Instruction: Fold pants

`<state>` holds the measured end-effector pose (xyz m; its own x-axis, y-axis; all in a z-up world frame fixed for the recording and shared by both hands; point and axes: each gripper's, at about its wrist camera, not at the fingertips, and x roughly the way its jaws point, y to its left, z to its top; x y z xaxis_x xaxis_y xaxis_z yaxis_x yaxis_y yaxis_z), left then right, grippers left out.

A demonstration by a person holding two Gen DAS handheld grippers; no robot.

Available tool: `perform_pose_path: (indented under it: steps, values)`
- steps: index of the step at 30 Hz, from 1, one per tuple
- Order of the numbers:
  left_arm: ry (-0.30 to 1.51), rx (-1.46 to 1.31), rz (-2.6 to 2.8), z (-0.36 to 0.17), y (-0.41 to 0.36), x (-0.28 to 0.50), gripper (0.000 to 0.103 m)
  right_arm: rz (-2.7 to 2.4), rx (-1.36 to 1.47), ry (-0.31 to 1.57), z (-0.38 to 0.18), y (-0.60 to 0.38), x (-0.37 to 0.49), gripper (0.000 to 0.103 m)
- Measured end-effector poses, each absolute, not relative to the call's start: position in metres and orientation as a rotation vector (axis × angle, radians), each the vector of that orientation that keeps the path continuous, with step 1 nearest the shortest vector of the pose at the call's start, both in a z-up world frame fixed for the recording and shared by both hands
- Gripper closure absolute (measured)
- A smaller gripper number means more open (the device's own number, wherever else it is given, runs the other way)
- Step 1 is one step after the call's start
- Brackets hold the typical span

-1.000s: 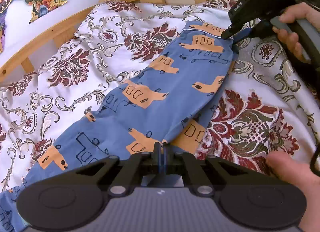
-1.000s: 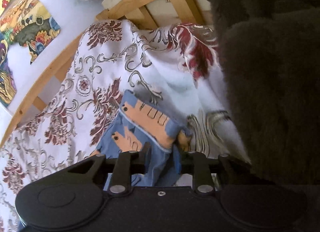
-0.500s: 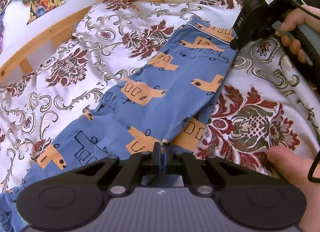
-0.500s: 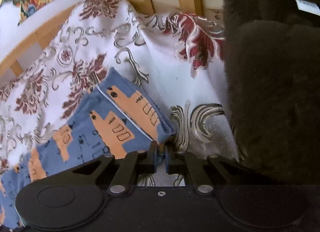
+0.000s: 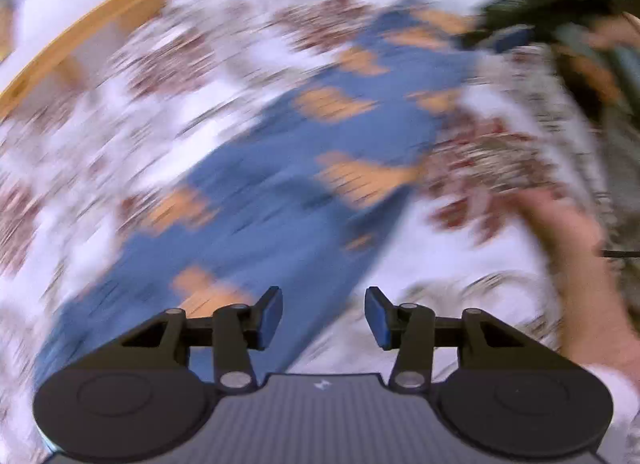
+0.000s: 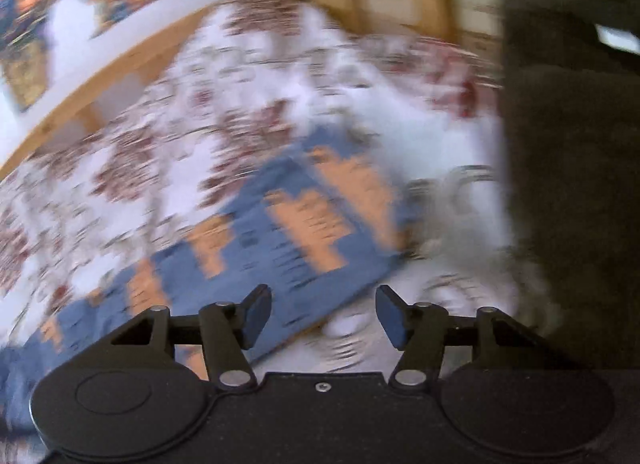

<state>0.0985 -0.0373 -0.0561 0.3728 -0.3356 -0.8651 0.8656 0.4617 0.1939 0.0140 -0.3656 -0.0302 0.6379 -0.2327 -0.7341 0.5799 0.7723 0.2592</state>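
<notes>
A bed covered by a white sheet with dark red floral and grey scroll print (image 5: 472,167), edged by a light wooden bed frame (image 5: 80,43), fills both heavily motion-blurred wrist views. A pair of blue pants printed with orange shapes (image 5: 280,183) lies flat on that sheet, running diagonally in the left wrist view from the lower left up toward the upper right; in the right wrist view one squared end of the garment (image 6: 320,215) lies just ahead of the fingers, with the rest trailing off to the lower left. A dark, fuzzy mass (image 6: 568,183) takes up the right side of the right wrist view; the blur hides what it is. A white wall carries a colourful picture (image 6: 60,3) beyond the frame. A person's bare hand (image 5: 576,264) shows at the right edge of the left wrist view, touching or just above the sheet, too smeared to tell which. The left tool (image 5: 323,316) is spread wide with nothing between its blue-padded fingers (image 5: 269,318), hanging over the near edge of the pants. The right tool (image 6: 323,314) is likewise spread wide and empty, the cloth's edge lying below the gap. In the left wrist view the right tool (image 5: 516,33) appears as a dark blur beside the far end of the pants
</notes>
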Motion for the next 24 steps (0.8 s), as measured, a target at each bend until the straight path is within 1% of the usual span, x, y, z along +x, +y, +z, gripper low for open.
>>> perform_pose_path:
  steps: [1,2,3,7,9,10,12,13,14,17,18,20,22,23,24]
  values:
    - [0.883,0.702,-0.803,-0.053,-0.023,0.110,0.051,-0.439,0.470,0.732,-0.028,-0.355,0.018,0.038]
    - [0.899,0.671,-0.727,-0.050,-0.007,0.122,0.050,-0.396,0.428,0.725,-0.026,-0.345,0.023,0.034]
    - [0.913,0.645,-0.626,-0.048,0.009,0.134,0.050,-0.349,0.390,0.726,-0.025,-0.335,0.030,0.032]
    - [0.965,0.543,-0.278,-0.040,0.063,0.176,0.051,-0.169,0.243,0.774,-0.031,-0.292,0.053,0.032]
    - [0.981,0.505,-0.175,-0.043,0.078,0.191,0.051,-0.090,0.102,0.800,-0.036,-0.263,0.061,0.032]
    - [0.990,0.520,-0.143,-0.049,0.080,0.196,0.049,-0.067,0.030,0.812,-0.040,-0.250,0.065,0.032]
    - [1.000,0.644,-0.128,-0.069,0.074,0.203,0.047,-0.049,-0.119,0.853,-0.053,-0.227,0.071,0.032]
    - [0.977,0.729,-0.135,-0.077,0.067,0.201,0.046,-0.048,-0.176,0.883,-0.062,-0.219,0.074,0.032]
    - [0.940,0.821,-0.139,-0.084,0.059,0.195,0.043,-0.050,-0.226,0.918,-0.071,-0.214,0.075,0.032]
    - [0.835,1.027,-0.138,-0.094,0.051,0.176,0.036,-0.066,-0.201,0.947,-0.071,-0.223,0.071,0.029]
    - [0.837,1.029,-0.133,-0.093,0.053,0.174,0.035,-0.079,-0.176,0.960,-0.072,-0.229,0.070,0.026]
    - [0.863,0.985,-0.118,-0.086,0.057,0.178,0.032,-0.102,-0.110,0.983,-0.072,-0.240,0.069,0.024]
    - [0.874,0.940,-0.111,-0.076,0.061,0.178,0.032,-0.124,-0.077,0.989,-0.071,-0.246,0.068,0.025]
    - [0.867,0.923,-0.103,-0.071,0.061,0.176,0.032,-0.127,-0.068,0.972,-0.066,-0.246,0.066,0.028]
    - [0.852,0.896,-0.098,-0.064,0.061,0.173,0.032,-0.122,-0.058,0.937,-0.061,-0.245,0.062,0.028]
